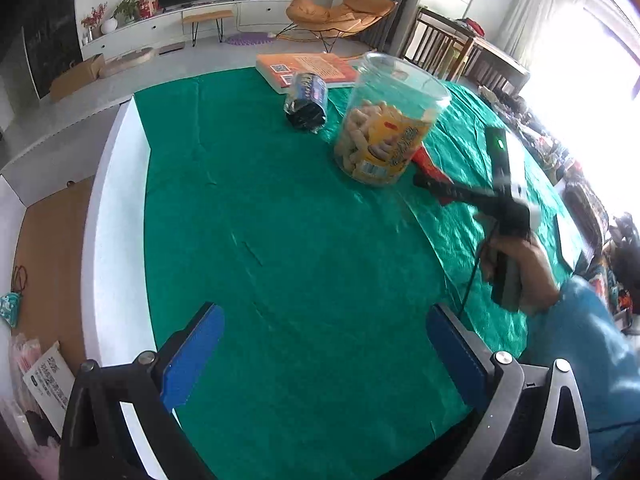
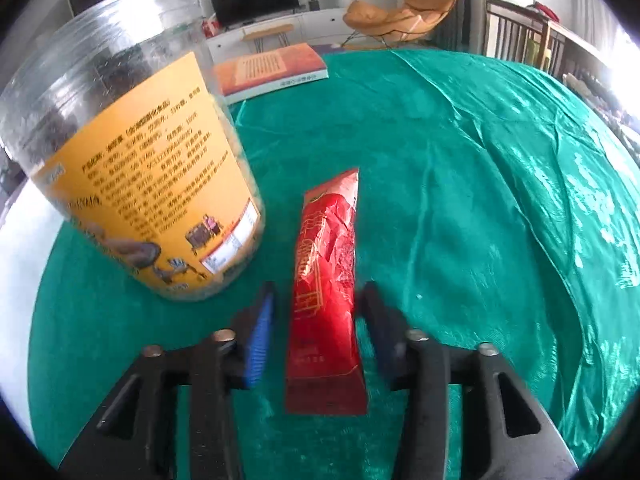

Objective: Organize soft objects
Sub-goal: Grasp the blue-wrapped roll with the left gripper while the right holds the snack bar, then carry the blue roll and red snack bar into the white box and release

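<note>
Right then, nearest the lens, the right gripper (image 2: 320, 320) stood with its jaws partly spread, one blue-padded finger (image 2: 260, 336) on either side of the long red foil sachet (image 2: 326, 280), and a sliver of cloth showed between pad and packet on both sides, so nothing was clamped. The sachet lay flat on the crinkled green tablecloth (image 2: 480, 200), running lengthwise straight out between the fingers and beyond their tips; that line-up looked chosen, since a narrow soft packet is easiest to pinch across its short side. Its near end sat below the fingers, towards the camera, so I judged any squeeze would land around mid-length, where the foil was already creased.

Just left of the claw, close to that finger but apart from it, stood the tall clear plastic jar with the yellow label (image 2: 136, 184), upright, lid off as far as could be told. It looked the likely home for soft things, though that was a guess.

Over on the other side, the left gripper (image 1: 324, 364) hung wide open above bare cloth, holding nothing, well short of the jar; it seemed parked to stay out of the way.

Further out lay a dark crumpled snack bag (image 1: 306, 104), then the orange-covered book (image 2: 272, 70) at the table's far edge.
</note>
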Tool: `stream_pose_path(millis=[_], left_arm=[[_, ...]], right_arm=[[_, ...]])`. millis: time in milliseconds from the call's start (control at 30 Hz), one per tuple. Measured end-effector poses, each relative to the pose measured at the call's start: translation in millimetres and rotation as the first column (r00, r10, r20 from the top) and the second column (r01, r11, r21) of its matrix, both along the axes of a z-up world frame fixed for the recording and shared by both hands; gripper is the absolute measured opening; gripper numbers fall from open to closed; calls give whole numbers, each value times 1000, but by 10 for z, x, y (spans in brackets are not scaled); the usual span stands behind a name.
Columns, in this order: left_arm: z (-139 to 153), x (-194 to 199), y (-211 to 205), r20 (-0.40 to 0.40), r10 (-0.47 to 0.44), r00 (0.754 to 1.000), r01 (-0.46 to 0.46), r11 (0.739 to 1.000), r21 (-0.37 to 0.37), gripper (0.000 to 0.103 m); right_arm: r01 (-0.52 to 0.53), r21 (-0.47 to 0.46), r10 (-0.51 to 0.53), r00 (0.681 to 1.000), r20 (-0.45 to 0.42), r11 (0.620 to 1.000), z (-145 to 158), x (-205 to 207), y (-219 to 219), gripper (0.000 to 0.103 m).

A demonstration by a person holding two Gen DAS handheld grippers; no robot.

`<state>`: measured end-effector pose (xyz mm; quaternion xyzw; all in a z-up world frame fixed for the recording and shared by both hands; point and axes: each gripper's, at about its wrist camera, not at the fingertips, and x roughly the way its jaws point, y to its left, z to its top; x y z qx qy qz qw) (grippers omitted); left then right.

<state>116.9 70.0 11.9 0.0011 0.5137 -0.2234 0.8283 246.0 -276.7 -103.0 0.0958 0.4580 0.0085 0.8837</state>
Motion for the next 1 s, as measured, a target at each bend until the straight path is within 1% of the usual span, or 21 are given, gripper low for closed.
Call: stream_pose_path(millis=[33,100,133,200,233,300,333,433,533,633,700,800,867,900,933,967,1000], left_arm=[[84,194,80,-12,23,1000,-24,999,-40,100],[208,581,223,-32,72,997,-76,990,-118,100],[264,862,309,-41,110,993,-115,979,-167,100],[287,1368,419,-61,180,982,-189,956,-225,100],[258,1649,436,-78,207,975,-220,946,-239,100],[158,2117,355,-115,219,969,-240,943,-231,100],[78,2365,243,-137,204,969,-231,947,-223,100],[-125,2879,-147,-182,158,971,-199,952,-231,100],[-367,3216,-548,-226,109,968,-163,958,-236,100],[-686,3499,-962,-289,53,956,-112,974,-195,100],[-834,3595,-1136,-302,32,953,-76,988,-137,100],[-1052,3670,-1259,-310,46,950,-52,999,-13,100],[-1228,3670,-1303,-318,65,946,-38,995,92,99],[-1234,3637,-1332,-273,47,961,-15,993,119,96],[-1225,3594,-1375,-235,30,971,9,987,162,90],[-1209,3561,-1388,-215,15,977,20,987,159,72],[-1163,3525,-1372,-197,3,980,22,992,126,49]], right_arm=[[4,4,-4,1000,9,1000,-7,-64,-7,74],[-5,-24,6,999,41,1000,-38,-144,32,74],[-15,-50,19,998,65,999,-57,-223,45,74],[-17,-64,21,997,74,998,-18,-283,80,75],[-9,-53,13,997,75,999,-19,-293,57,76],[-5,-43,8,997,79,999,-24,-279,29,76],[-4,-44,8,997,78,999,-23,-275,23,76],[-4,-56,8,997,76,998,-24,-304,31,76],[-4,-58,9,997,75,998,-47,-296,39,76],[-4,-53,8,997,77,999,-60,-336,67,76],[-3,-44,7,997,80,999,-57,-354,68,76],[-2,-24,4,996,86,1000,-54,-362,43,76],[-2,-15,3,996,88,1000,-51,-362,25,76],[-1,-15,3,996,88,1000,-47,-363,20,76],[-1,-16,2,996,87,1000,-47,-362,23,76],[-1,-19,2,996,87,1000,-45,-361,29,76],[-1,-21,2,996,86,1000,-45,-361,36,76]])
